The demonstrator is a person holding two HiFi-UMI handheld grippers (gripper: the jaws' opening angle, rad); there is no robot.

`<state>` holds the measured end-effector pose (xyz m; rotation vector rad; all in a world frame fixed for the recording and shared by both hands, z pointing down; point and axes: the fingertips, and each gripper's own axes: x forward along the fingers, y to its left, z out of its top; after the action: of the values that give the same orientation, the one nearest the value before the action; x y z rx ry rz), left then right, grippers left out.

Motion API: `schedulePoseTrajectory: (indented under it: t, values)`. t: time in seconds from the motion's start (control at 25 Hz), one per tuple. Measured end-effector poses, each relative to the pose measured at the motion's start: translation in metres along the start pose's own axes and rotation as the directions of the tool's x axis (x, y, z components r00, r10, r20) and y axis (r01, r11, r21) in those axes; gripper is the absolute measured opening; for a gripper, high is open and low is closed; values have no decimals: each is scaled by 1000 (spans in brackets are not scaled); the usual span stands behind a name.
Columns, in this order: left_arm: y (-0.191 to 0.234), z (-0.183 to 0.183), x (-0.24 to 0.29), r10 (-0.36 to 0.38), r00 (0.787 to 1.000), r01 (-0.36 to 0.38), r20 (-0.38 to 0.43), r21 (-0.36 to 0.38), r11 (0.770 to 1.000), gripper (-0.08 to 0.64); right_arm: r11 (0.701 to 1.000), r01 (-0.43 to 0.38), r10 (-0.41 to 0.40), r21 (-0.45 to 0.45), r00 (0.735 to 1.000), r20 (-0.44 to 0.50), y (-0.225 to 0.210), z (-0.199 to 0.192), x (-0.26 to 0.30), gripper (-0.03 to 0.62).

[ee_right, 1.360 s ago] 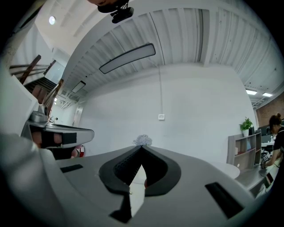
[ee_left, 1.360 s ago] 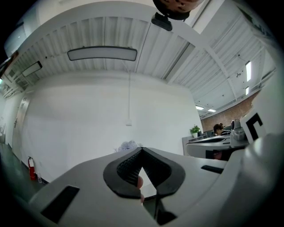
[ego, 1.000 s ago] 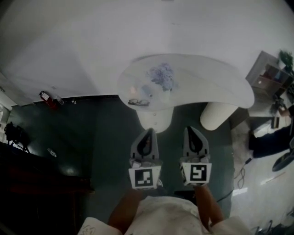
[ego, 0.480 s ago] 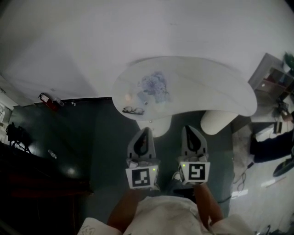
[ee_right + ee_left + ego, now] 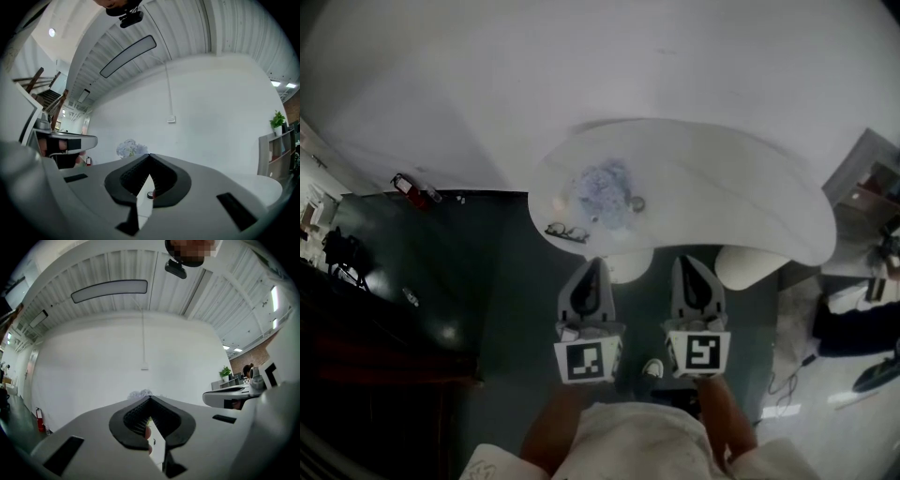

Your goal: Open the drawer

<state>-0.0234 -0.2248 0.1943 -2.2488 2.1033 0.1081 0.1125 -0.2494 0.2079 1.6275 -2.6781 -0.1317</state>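
Observation:
No drawer shows in any view. In the head view my left gripper (image 5: pixel 598 264) and right gripper (image 5: pixel 686 261) are held side by side, level, pointing at a white curved table (image 5: pixel 741 187). Their tips sit just short of the table's near edge, above its round pedestal legs (image 5: pixel 623 269). Both grippers are shut with nothing between the jaws. The left gripper view shows the closed left gripper (image 5: pixel 150 398) against a white wall; the right gripper view shows the same of the right gripper (image 5: pixel 149 154), with a bunch of pale flowers (image 5: pixel 127 148) beyond it.
On the table lie pale blue flowers (image 5: pixel 605 183), a pair of glasses (image 5: pixel 566 232) and a small ring-shaped thing (image 5: pixel 636 203). A red fire extinguisher (image 5: pixel 411 192) stands by the wall at left, dark furniture (image 5: pixel 356 347) lower left, a shelf (image 5: pixel 872 183) and a seated person (image 5: pixel 862 323) at right.
Both grippers have moved forward together toward the white table, whose near edge now lies closer to their tips. Both stay shut.

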Motion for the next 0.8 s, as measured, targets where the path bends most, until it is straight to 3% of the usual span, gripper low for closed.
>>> schedulePoseTrajectory:
  t: [0.32, 0.8]
  values:
    - [7, -21, 10, -8, 999, 8, -31, -7, 1000, 2, 1000, -1, 1, -6, 999, -54, 3, -24, 10, 5]
    - [37, -109, 13, -13, 996, 13, -91, -1, 1000, 2, 999, -34, 32, -7, 986, -162, 43, -113, 26, 5]
